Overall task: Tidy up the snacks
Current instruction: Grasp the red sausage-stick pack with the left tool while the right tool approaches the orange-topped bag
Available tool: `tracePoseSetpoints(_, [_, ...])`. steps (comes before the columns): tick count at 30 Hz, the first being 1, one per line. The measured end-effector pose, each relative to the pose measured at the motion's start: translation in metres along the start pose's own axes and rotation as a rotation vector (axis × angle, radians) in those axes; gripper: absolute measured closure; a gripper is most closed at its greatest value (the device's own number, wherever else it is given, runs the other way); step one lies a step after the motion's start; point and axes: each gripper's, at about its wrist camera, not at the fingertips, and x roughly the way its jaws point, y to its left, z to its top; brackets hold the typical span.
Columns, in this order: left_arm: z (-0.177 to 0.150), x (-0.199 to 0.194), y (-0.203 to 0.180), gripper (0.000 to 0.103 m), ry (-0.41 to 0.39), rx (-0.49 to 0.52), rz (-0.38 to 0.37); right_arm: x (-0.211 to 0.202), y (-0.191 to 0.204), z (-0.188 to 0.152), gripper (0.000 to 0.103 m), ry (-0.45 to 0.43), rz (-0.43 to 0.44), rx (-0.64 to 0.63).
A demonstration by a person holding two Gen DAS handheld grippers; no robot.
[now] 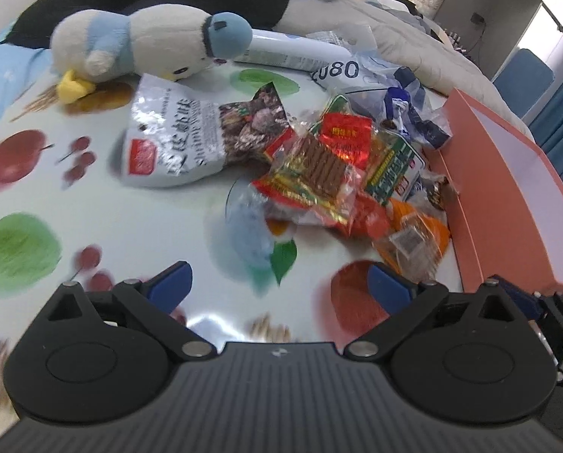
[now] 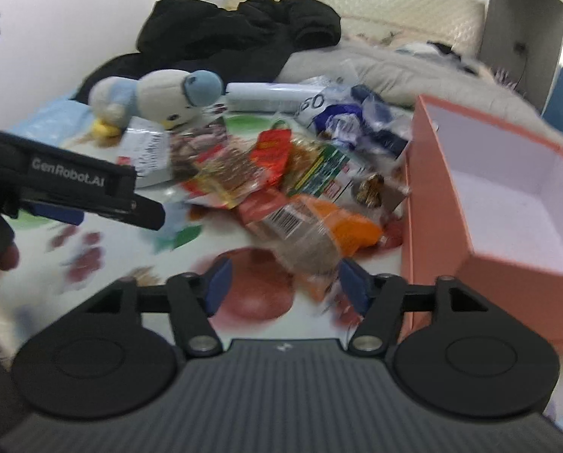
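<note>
Right claw (image 2: 284,283) is nearest the lens in its own view: blue pads apart, nothing pinched. The near end of the orange packet (image 2: 334,230) sits blurred just ahead of the pads, between them in line of sight; can't tell if it's touching.

Left claw (image 1: 277,287) released too, pads wide, only the fruit-print cloth (image 1: 149,226) between them. It also shows side-on at the left edge of the right view, hand partly visible behind it.

Snack pile (image 1: 330,173) lies mid-cloth: silver bag (image 1: 168,139) on its left, red-gold packets on top, green-label pack (image 1: 391,170) to the right, orange packet at the near right end, blue-white wrappers (image 1: 409,113) at the back.

Pink box (image 2: 508,196) stands open just right of the pile, white inside, no snacks seen in it. A small brown piece (image 2: 372,187) lies by its left wall.

Plush bird (image 1: 145,45) lies on its side behind the silver bag, white tube (image 1: 296,51) beside it. Black jacket (image 2: 239,34) and grey bedding (image 2: 394,64) beyond.
</note>
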Motion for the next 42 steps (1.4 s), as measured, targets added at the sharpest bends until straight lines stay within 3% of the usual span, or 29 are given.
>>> tracePoseSetpoints(4, [0.018, 0.021, 0.000, 0.002, -0.022, 0.030, -0.029, 0.026, 0.003, 0.009, 0.020, -0.014, -0.017, -0.084])
tracePoseSetpoints(12, [0.054, 0.066, -0.016, 0.006, -0.050, 0.136, -0.054, 0.076, 0.001, 0.018, 0.020, 0.050, -0.046, -0.174])
tracePoseSetpoints(17, [0.062, 0.090, -0.034, 0.010, -0.045, 0.266, -0.037, 0.095, 0.003, 0.012, 0.020, 0.097, -0.061, -0.237])
tracePoseSetpoints(24, [0.056, 0.106, -0.039, 0.017, -0.030, 0.349, -0.007, 0.098, 0.017, 0.004, 0.021, 0.044, -0.087, -0.388])
tracePoseSetpoints(28, [0.050, 0.105, -0.043, 0.027, -0.040, 0.380, 0.011, 0.097, 0.019, 0.005, 0.028, 0.028, -0.076, -0.428])
tracePoseSetpoints(33, [0.047, 0.096, -0.042, 0.035, -0.043, 0.368, 0.017, 0.092, 0.020, 0.005, 0.031, 0.019, -0.059, -0.457])
tracePoseSetpoints(42, [0.031, 0.059, -0.032, 0.038, -0.024, 0.260, 0.031, 0.064, 0.026, 0.002, 0.032, 0.009, -0.027, -0.471])
